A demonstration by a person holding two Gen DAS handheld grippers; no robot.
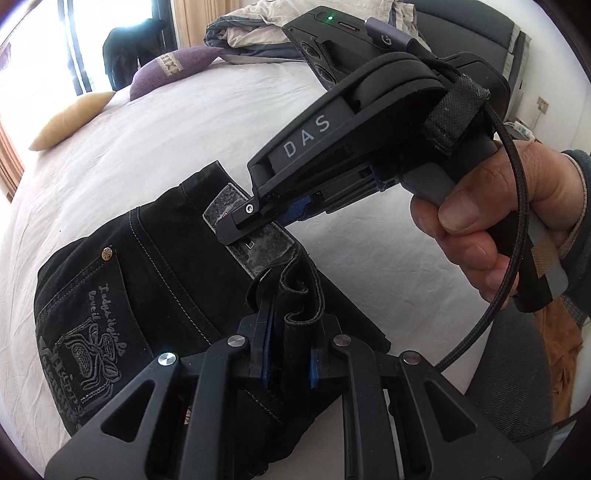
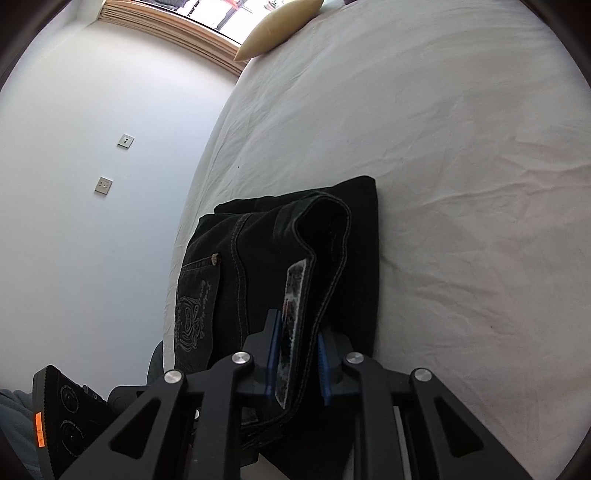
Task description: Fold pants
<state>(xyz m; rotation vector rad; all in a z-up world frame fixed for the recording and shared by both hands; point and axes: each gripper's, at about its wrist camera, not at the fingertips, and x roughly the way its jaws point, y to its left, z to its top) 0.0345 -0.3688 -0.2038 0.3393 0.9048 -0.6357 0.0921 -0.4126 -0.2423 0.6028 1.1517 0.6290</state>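
Black pants (image 1: 155, 280) with an embroidered back pocket lie folded on the white bed sheet (image 1: 155, 140). My left gripper (image 1: 290, 332) is closed on a bunched edge of the waistband near me. My right gripper (image 1: 258, 221), held by a hand, is closed on the waistband at its grey label. In the right wrist view the pants (image 2: 258, 258) lie ahead, and the right gripper (image 2: 297, 362) clamps the waistband with the label between its blue pads (image 2: 271, 362).
A tan cushion (image 1: 70, 122) and a purple cushion (image 1: 173, 70) lie at the far side of the bed, with a crumpled blanket (image 1: 251, 29) beyond. A wall with sockets (image 2: 125, 140) borders the bed's left side. A grey chair (image 1: 517, 387) stands at the right.
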